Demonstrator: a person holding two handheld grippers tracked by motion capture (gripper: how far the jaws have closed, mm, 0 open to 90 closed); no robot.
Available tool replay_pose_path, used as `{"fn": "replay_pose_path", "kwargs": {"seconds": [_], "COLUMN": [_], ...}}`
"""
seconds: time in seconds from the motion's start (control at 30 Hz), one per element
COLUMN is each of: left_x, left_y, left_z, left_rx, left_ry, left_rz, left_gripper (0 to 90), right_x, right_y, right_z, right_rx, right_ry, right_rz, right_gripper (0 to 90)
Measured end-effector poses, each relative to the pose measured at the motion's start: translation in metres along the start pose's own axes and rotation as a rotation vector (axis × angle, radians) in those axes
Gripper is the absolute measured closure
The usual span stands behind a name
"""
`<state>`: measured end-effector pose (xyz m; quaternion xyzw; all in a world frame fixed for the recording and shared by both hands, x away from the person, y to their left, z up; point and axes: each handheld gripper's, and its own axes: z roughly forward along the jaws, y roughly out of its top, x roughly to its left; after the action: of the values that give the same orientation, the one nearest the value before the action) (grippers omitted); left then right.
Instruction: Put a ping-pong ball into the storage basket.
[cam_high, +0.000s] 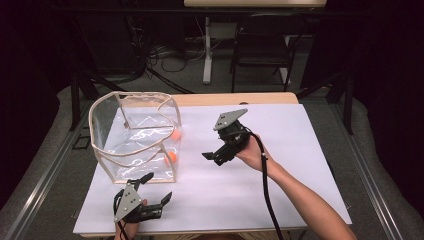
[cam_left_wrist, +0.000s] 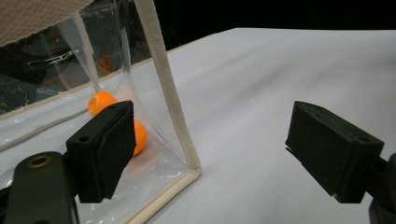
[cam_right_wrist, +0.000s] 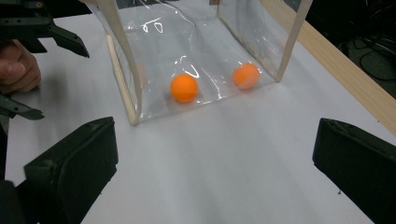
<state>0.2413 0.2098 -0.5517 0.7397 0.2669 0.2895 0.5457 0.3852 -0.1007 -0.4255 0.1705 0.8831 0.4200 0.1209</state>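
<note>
Although both grippers stand spread and empty, the left gripper (cam_high: 159, 188) is nearer the clear bag (cam_high: 135, 137), whose corner stands just beside it at eleven o'clock. Two orange balls (cam_right_wrist: 184, 87) rest inside on the bag's floor, at nine o'clock from the right gripper (cam_high: 214, 156).

A clear plastic bag (cam_high: 135, 137) with cream trim stands open at the frame's left of centre, two orange balls (cam_right_wrist: 184, 87) resting inside on its floor.
</note>
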Motion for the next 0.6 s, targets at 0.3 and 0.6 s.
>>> {"fn": "replay_pose_path", "kwargs": {"seconds": [0.3, 0.6], "left_x": [0.000, -0.001], "left_y": [0.000, 0.000], "left_z": [0.000, 0.000], "left_rx": [0.000, -0.002], "left_ry": [0.000, 0.001], "left_rz": [0.002, 0.000], "left_gripper": [15.8, 15.8], "right_x": [0.005, 0.010], "right_y": [-0.019, -0.036], "right_z": [-0.008, -0.015], "right_rx": [0.014, 0.015], "right_ry": [-0.014, -0.027], "right_rz": [0.006, 0.015], "right_gripper": [0.0, 0.0]}}
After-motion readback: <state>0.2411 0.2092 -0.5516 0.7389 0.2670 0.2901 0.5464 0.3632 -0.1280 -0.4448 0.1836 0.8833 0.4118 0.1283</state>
